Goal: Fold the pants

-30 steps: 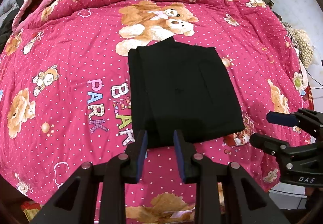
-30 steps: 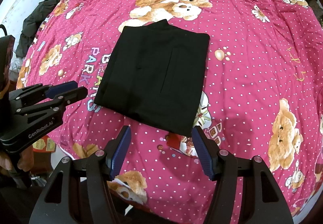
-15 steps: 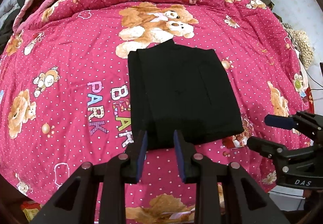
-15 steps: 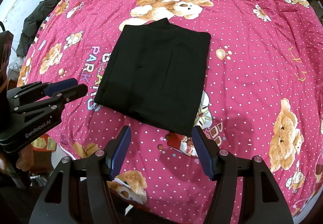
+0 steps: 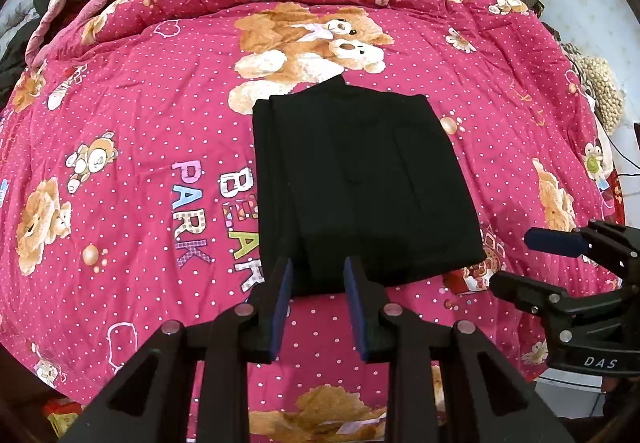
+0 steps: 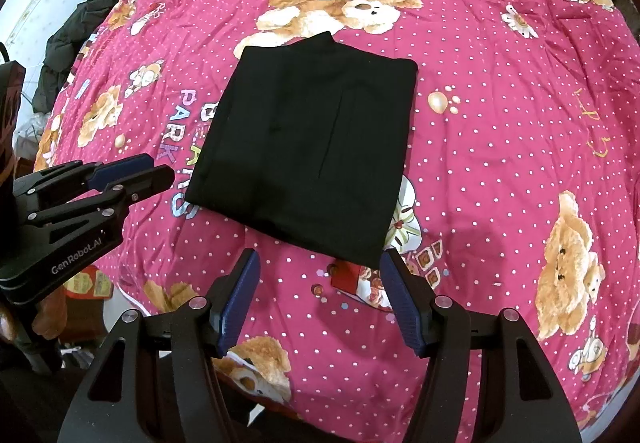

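The folded black fabric pants (image 5: pixel 360 183) lie flat on the pink teddy-bear quilt (image 5: pixel 132 147), long axis running away from both spread, empty grippers, left gripper (image 5: pixel 318 275) and right gripper (image 6: pixel 320 271).

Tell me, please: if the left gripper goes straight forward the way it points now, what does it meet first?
Most likely the near edge of the folded black pants, which lies just ahead of the left gripper; its open jaws hold nothing. Height above the quilt is unclear.
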Demonstrator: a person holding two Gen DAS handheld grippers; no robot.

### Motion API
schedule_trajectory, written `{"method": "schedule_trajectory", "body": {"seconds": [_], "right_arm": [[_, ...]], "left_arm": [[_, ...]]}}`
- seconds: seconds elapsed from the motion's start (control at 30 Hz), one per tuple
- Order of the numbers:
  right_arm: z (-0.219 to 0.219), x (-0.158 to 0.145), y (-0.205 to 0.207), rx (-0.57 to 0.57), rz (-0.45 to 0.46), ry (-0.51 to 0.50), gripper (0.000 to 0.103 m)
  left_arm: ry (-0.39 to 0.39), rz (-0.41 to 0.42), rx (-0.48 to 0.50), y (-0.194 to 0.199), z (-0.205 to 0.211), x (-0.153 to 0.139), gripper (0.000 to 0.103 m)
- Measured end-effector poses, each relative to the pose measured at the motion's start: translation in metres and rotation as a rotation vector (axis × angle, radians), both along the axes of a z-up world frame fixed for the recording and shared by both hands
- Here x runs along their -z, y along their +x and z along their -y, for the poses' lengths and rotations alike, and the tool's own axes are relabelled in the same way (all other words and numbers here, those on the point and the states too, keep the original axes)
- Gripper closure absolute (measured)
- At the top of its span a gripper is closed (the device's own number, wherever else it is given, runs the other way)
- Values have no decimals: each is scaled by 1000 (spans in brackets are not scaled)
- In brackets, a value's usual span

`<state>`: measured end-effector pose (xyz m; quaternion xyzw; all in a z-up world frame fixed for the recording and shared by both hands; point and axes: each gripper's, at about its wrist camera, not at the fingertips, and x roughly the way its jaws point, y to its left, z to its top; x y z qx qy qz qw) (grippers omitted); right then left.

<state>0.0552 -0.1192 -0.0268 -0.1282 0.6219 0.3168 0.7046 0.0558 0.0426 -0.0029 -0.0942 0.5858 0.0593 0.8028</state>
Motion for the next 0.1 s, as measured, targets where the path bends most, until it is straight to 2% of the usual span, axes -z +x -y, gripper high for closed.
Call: {"method": "schedule_trajectory", "body": {"seconds": [0.1], "right_arm": [[0, 1, 0, 1, 0, 3, 41]], "left_arm": [[-8, 1, -2, 0, 0, 0, 74]]}}
